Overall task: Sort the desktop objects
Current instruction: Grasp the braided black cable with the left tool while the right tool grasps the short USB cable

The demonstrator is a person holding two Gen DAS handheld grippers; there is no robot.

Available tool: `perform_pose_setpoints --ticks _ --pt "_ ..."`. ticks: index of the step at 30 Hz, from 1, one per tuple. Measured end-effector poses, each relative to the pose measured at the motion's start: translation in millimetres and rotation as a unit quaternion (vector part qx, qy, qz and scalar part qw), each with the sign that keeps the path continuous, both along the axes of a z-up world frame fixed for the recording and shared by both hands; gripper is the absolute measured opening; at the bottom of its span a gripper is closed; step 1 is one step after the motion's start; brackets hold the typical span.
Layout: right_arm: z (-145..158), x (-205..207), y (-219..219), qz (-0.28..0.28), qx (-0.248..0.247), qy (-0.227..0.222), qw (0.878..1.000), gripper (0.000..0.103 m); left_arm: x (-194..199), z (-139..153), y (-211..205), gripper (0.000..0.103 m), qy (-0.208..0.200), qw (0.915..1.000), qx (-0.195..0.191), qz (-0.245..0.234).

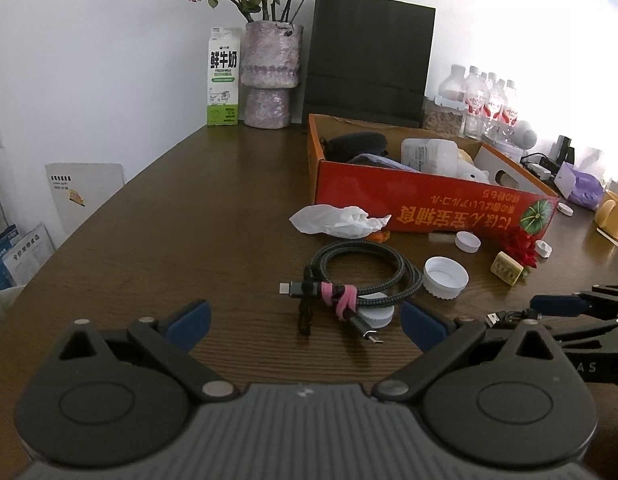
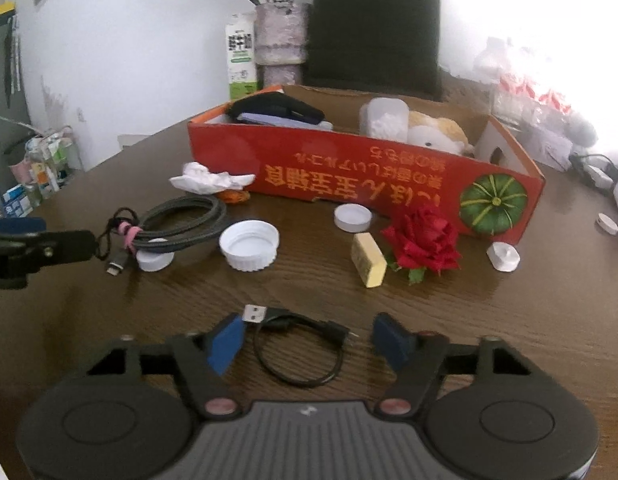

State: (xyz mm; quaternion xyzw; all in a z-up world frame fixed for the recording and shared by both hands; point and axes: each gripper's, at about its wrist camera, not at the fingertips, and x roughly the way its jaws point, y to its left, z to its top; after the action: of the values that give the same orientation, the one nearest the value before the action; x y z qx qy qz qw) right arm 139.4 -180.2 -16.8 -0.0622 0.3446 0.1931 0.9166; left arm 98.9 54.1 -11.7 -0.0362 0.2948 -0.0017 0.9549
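Note:
My left gripper (image 1: pixel 305 326) is open and empty, low over the table, just short of a coiled braided cable (image 1: pixel 365 276) tied with a pink band; the cable also shows in the right wrist view (image 2: pixel 177 224). My right gripper (image 2: pixel 309 340) is open, its fingers either side of a small black USB cable (image 2: pixel 297 348) lying on the table. A red cardboard box (image 2: pixel 361 176) holding a plush toy, a white jar and dark items stands behind. White caps (image 2: pixel 249 246), a red rose (image 2: pixel 423 236), a yellow block (image 2: pixel 368 260) and crumpled tissue (image 2: pixel 209 180) lie in front of it.
A milk carton (image 1: pixel 223 76), a vase of flowers (image 1: pixel 271 76) and a black paper bag (image 1: pixel 369 56) stand at the table's back. Water bottles (image 1: pixel 489 104) and a yellow cup (image 1: pixel 613 216) sit at the right. The table's left edge (image 1: pixel 109 196) runs diagonally.

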Motion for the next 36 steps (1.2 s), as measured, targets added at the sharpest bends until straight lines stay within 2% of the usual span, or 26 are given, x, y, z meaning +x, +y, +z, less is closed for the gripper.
perform_pose_setpoints --ticks 1,5,20,26,33,36 --pt "0.5 -0.7 0.5 0.004 0.001 -0.001 1.000 0.056 1.0 0.3 -0.7 0.103 0.000 1.0000 0.001 -0.001" --pt "1.6 -2.2 -0.1 0.008 0.003 -0.003 1.000 0.047 4.5 3.1 -4.0 0.103 -0.001 1.0000 0.005 -0.006" --pt "7.3 -3.3 -16.4 -0.011 0.024 -0.011 1.000 0.044 30.2 10.8 -26.1 0.103 0.008 0.9988 0.020 -0.043" --pt "7.5 0.0 -27.3 -0.025 0.021 -0.014 0.999 0.044 55.2 5.9 -40.2 0.103 0.031 0.9966 0.038 -0.066" --pt "5.3 7.1 -36.9 -0.037 0.020 -0.011 0.999 0.044 84.3 -7.2 -44.8 0.103 0.068 0.9930 0.064 -0.072" --pt "4.0 9.3 -38.3 -0.039 0.022 -0.008 0.999 0.044 93.7 -15.3 -41.8 0.103 0.088 0.9914 0.052 -0.081"
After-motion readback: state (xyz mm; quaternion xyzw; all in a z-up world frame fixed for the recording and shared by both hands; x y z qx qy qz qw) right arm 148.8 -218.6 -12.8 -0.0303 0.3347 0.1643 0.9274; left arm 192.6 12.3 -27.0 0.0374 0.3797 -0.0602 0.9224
